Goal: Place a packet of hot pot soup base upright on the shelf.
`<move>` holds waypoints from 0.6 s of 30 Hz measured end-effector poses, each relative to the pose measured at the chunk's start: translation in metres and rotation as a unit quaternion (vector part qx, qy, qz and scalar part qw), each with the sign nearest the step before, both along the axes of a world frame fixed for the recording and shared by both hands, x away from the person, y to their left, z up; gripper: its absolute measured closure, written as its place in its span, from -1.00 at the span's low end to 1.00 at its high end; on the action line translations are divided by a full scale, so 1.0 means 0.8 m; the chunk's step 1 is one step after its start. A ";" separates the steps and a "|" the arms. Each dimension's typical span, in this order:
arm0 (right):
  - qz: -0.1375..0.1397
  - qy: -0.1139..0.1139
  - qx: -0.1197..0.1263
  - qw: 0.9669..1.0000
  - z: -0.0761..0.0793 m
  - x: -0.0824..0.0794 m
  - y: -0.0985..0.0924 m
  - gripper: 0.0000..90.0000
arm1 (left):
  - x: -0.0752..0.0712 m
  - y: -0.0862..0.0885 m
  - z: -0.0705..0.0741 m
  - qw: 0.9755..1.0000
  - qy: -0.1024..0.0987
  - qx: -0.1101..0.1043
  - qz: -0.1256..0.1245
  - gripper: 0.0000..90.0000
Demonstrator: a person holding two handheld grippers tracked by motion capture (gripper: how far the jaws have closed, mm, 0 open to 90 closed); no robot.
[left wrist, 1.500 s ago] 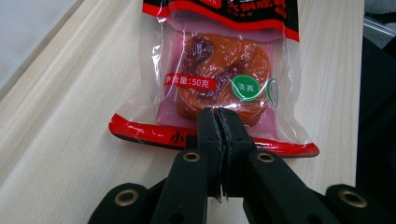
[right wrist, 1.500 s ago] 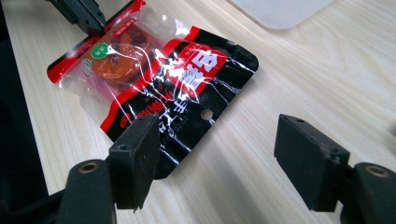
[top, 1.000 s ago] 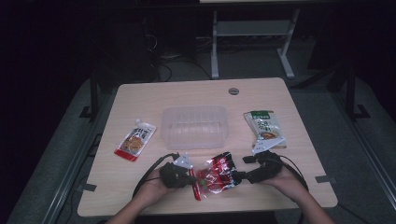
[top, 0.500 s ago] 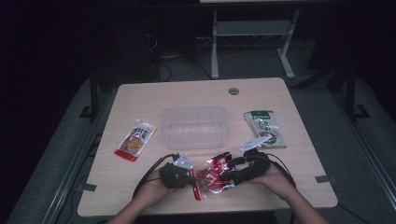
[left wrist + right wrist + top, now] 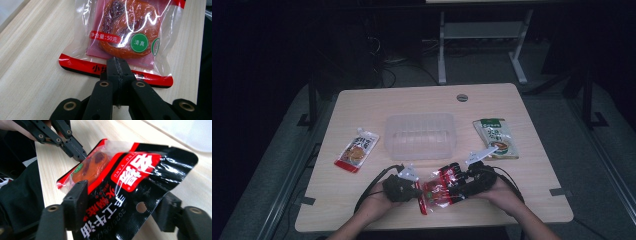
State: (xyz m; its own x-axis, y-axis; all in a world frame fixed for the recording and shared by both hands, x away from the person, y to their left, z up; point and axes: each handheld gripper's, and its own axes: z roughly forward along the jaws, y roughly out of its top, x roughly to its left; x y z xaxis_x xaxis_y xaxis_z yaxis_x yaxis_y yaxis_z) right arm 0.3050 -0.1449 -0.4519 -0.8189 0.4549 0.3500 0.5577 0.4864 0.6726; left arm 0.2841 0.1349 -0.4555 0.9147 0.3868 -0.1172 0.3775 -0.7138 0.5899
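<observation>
A red and black snack packet with an orange cake inside lies near the table's front edge. My left gripper is shut on the packet's red bottom seal; its two jaws meet on it at the left gripper's tip. My right gripper comes from the right, and its jaws have just been closing. The packet's black top end lies between them, across the right gripper's gap, and I see no firm pinch. In the right gripper view the left gripper bites the far end.
A clear plastic tub stands at the table's middle. A green packet lies to its right and an orange and white packet to its left. A round cable hole sits near the far edge. Both hands rest at the front edge.
My right gripper has moved left from beside the green packet to the red packet's right end. The left gripper and the packet stayed in place.
</observation>
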 end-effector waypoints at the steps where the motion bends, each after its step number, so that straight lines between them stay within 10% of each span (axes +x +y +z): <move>1: 0.001 -0.001 -0.002 1.000 0.001 0.000 0.001 -0.14 | 0.000 0.000 0.000 1.000 0.000 0.000 0.000 1.00; 18: 0.022 -0.001 0.013 1.000 0.005 0.005 0.003 0.57 | 0.001 0.001 0.000 1.000 0.003 -0.003 0.001 1.00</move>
